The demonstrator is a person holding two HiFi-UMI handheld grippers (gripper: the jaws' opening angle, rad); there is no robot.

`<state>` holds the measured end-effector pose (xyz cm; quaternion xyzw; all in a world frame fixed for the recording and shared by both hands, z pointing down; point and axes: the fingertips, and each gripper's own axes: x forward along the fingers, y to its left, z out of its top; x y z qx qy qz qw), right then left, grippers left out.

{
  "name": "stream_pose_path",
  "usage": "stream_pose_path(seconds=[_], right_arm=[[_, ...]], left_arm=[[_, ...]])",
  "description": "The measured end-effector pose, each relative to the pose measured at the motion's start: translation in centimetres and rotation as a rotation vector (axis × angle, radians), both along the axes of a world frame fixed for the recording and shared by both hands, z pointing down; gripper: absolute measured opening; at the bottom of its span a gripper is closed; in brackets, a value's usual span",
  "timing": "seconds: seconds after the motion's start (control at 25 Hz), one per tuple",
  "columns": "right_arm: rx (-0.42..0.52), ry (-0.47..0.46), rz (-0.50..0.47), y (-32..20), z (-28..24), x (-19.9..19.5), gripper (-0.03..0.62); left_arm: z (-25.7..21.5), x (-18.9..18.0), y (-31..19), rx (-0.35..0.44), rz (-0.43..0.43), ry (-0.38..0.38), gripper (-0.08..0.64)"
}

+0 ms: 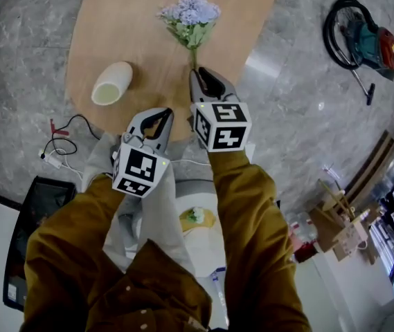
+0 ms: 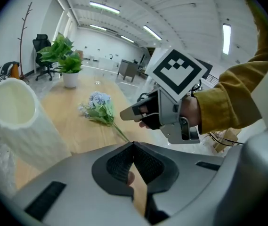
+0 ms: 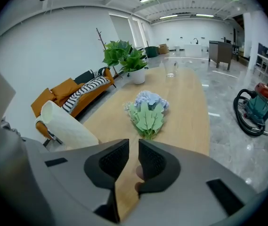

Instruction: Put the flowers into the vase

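Not started: flowers (image 1: pixel 191 19) lie on surface (image 1: pixel 113 26) at 12 o'clock, vase (image 1: pixel 112 83) empty at 10. My right tool (image 1: pixel 198 73) slightly apart, left tool (image 1: pixel 165 111) together, both empty.

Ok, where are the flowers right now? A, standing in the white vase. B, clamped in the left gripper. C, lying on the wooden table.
C: the flowers lie flat on the wooden table, apart from the white vase, whose mouth is empty.
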<state>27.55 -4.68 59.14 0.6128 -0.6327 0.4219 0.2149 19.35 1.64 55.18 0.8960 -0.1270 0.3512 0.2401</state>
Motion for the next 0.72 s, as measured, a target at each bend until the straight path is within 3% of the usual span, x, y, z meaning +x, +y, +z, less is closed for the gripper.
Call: stream_pose_path(seconds=[0.24, 0.4, 0.48, 0.72], right_arm=[[-0.074, 0.015, -0.024, -1.4, 2.2, 0.7, 0.089], [-0.089, 0.014, -0.024, -2.3, 3.5, 1.0, 0.094], [-0.099, 0.021, -0.025, -2.5, 4.3, 1.3, 0.095], [-0.117, 0.014, -0.036, -3.6, 6.0, 1.9, 0.118]], left_arm=[[0.0, 0.3, -0.2, 0.007, -0.010, 0.013, 0.002], [1.1, -0.6, -1.6, -0.096, -0.201, -0.003, 0.002], [1.4, -0.9, -2.0, -0.118, -0.251, -0.009, 0.002], [1.6, -0.8, -1.5, -0.122, -0.208, -0.002, 0.002]])
